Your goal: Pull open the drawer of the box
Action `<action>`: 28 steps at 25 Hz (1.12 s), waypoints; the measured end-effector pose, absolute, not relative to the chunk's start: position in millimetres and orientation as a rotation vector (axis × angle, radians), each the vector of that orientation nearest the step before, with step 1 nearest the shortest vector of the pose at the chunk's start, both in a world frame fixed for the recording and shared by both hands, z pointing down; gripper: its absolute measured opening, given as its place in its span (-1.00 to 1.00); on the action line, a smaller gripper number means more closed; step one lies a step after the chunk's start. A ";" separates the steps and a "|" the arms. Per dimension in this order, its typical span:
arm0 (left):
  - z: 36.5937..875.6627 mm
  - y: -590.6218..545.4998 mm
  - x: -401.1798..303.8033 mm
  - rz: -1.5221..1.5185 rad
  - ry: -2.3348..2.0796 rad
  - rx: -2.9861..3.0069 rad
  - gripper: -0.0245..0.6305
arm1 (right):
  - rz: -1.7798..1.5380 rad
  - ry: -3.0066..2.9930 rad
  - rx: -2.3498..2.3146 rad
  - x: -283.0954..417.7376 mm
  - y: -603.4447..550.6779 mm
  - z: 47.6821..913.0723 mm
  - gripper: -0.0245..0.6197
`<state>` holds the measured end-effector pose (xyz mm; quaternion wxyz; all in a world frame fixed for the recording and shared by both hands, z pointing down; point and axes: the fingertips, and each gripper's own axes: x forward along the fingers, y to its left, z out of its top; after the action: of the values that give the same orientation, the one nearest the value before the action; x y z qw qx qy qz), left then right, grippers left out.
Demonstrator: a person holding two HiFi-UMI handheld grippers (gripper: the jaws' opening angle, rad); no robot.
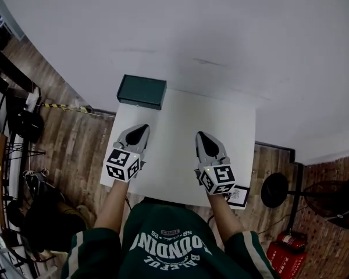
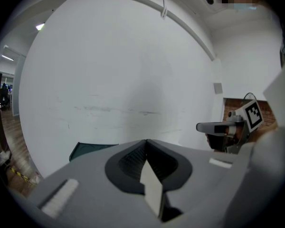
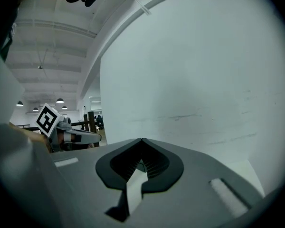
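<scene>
Head view: dark green box [image 1: 141, 91] on the far left corner of the white bench [image 1: 180, 156], back edge at the wall [image 1: 192, 34]. Left gripper [image 1: 141, 127] and right gripper [image 1: 201, 135] held over the near half of the bench, tips toward the wall, both apart from the box; left one nearer to it

Left gripper view: jaws pressed together, nothing between them. A corner of the box shows low left, beyond the tip

Right gripper view: jaws pressed together, empty; bare wall ahead
</scene>
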<state>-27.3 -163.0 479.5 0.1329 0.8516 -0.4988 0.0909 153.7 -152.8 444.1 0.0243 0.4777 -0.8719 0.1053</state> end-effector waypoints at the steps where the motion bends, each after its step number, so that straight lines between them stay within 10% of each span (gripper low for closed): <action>1: 480.2 -165.7 -30.3 0.262 -1.455 2.464 -0.77 | 0.330 -2.700 1.466 150.3 -156.0 445.8 -0.92; 28: 618.2 -256.2 -108.3 0.420 -1.458 2.197 -0.55 | 0.536 -2.524 1.405 108.7 -203.2 531.8 -0.92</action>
<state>-108.3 -256.2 618.2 0.2338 0.8001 -0.5309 0.1530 108.7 -203.2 531.8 0.1015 0.4758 -0.8546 0.1815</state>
